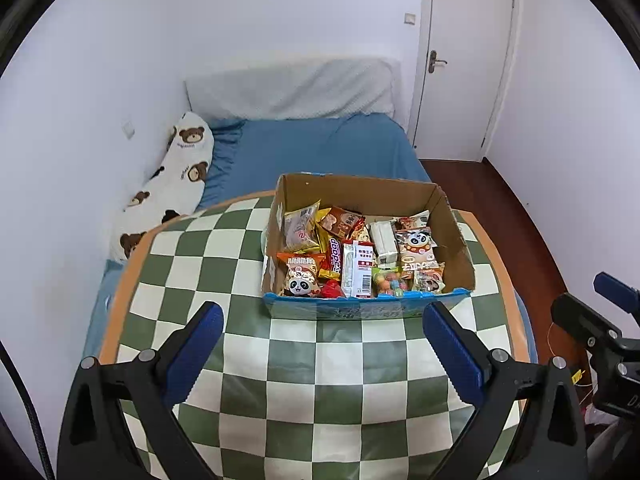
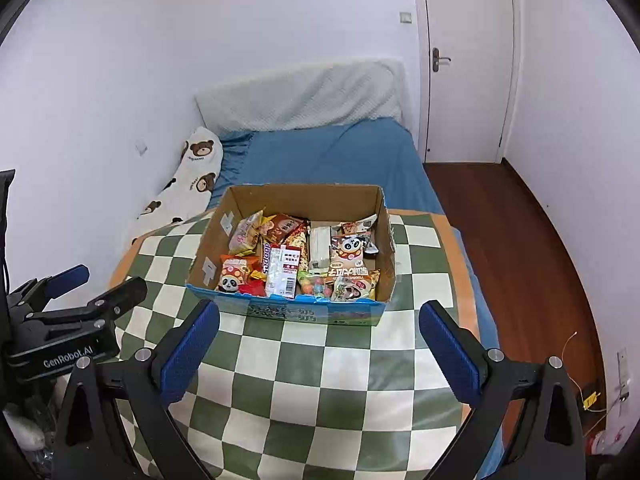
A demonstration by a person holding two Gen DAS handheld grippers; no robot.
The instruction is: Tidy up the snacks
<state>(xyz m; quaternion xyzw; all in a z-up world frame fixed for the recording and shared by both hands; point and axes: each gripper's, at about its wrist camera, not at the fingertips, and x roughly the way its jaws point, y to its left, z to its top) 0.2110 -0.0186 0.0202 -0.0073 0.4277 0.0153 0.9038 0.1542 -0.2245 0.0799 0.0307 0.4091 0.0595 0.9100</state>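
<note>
An open cardboard box point(image 1: 456, 236) point(image 2: 218, 240) stands on the far half of a green-and-white checked table point(image 1: 312, 380) point(image 2: 320, 384). It is packed with snack packets: panda packets point(image 1: 300, 276) point(image 2: 350, 252), a white barcode carton point(image 1: 358, 274) point(image 2: 283, 272), a bag of coloured candies point(image 1: 386, 282) point(image 2: 314, 286). My left gripper point(image 1: 324, 344) hovers open over the near table, short of the box, with nothing between its fingers. My right gripper point(image 2: 320, 344) is open and empty too, just short of the box's front wall. Each gripper shows at the edge of the other's view.
Behind the table is a bed with a blue sheet point(image 1: 320, 148) point(image 2: 332, 156), a bear-print pillow point(image 1: 176, 184) point(image 2: 192, 184) by the left wall and a white headboard cushion. A white door point(image 1: 464, 60) and wooden floor point(image 2: 516, 240) lie to the right.
</note>
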